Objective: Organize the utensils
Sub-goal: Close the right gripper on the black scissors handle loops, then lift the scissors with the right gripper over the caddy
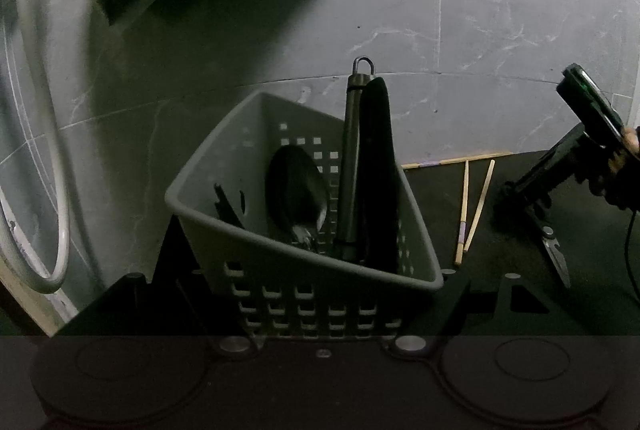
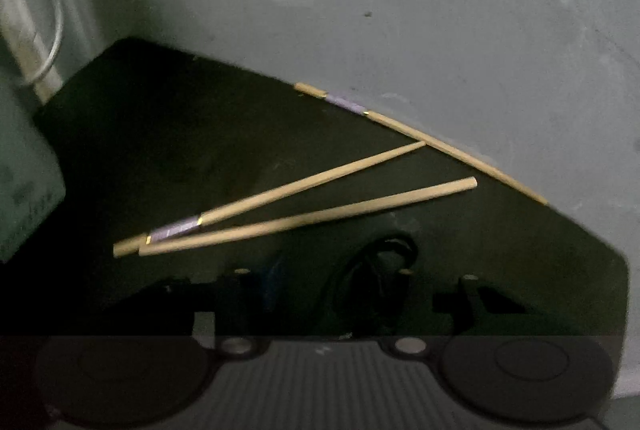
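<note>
- Done: spoon (image 1: 298, 186), ladle handle and other utensils stand in the utensil basket (image 1: 304, 270), gripped by the left gripper's (image 1: 320, 310) jaws.
- Left: three chopsticks (image 2: 304, 186) and scissors (image 1: 554, 250) lie on the bench (image 2: 160, 130).
- Right gripper (image 1: 532, 198) is over the scissors; its jaws' state cannot be told.

Black right gripper (image 1: 532, 208) with green-lit top, thin black cable, dark sleeve.

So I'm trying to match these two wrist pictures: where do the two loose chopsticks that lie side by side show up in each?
Left wrist view: the chopstick pair lies right of centre on the dark mat, between the grey basket and the right gripper.
Right wrist view: the chopstick pair crosses the middle.
Shared landmark: the third chopstick along the mat's far edge.
</note>
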`<state>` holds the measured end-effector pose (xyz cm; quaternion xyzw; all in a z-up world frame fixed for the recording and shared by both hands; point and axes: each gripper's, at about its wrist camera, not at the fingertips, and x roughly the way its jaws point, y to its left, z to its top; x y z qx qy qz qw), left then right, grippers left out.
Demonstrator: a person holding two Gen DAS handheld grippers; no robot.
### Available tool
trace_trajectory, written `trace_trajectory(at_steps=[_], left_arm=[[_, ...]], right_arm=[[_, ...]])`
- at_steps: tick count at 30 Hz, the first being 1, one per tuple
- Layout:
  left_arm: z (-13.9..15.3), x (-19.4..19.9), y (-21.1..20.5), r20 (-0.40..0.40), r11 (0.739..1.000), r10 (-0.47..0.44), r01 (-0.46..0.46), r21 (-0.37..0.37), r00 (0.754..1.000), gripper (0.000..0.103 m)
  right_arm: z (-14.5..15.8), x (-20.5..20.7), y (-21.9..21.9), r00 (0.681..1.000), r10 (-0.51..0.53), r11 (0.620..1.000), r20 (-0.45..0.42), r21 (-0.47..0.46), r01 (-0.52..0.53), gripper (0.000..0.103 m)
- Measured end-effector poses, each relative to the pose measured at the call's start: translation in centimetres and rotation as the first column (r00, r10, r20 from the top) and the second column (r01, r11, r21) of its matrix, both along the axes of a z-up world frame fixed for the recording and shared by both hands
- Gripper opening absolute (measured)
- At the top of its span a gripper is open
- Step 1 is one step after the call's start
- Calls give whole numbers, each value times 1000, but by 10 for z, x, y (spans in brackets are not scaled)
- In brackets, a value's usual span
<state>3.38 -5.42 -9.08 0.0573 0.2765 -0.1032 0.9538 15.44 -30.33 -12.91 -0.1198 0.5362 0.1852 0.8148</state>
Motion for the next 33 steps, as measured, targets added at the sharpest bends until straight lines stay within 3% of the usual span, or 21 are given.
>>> trace_trajectory(at_steps=[4, 10, 13, 22, 33], left_arm=[[0, 1, -1, 0, 1000, 5, -5, -2, 1000, 79], [0, 0, 0, -2, 1000, 8, -8, -4, 1000, 79], [0, 0, 0, -1, 1000, 7, -7, -3, 1000, 79], [0, 0, 1, -2, 1000, -2, 2, 0, 1000, 79], [1, 2, 1, -4, 1000, -22, 22, 8, 1000, 79]], right_arm=[[2, 6, -9, 996, -93, 995, -5, 33, 93, 18], [5, 7, -8, 989, -148, 986, -4, 76, 148, 4], [5, 5, -8, 986, -166, 983, 26, 84, 163, 4], [41, -23, -26, 962, -251, 930, 105, 302, 209, 5], [100, -67, -19, 893, -301, 852, 334, 515, 95, 5]])
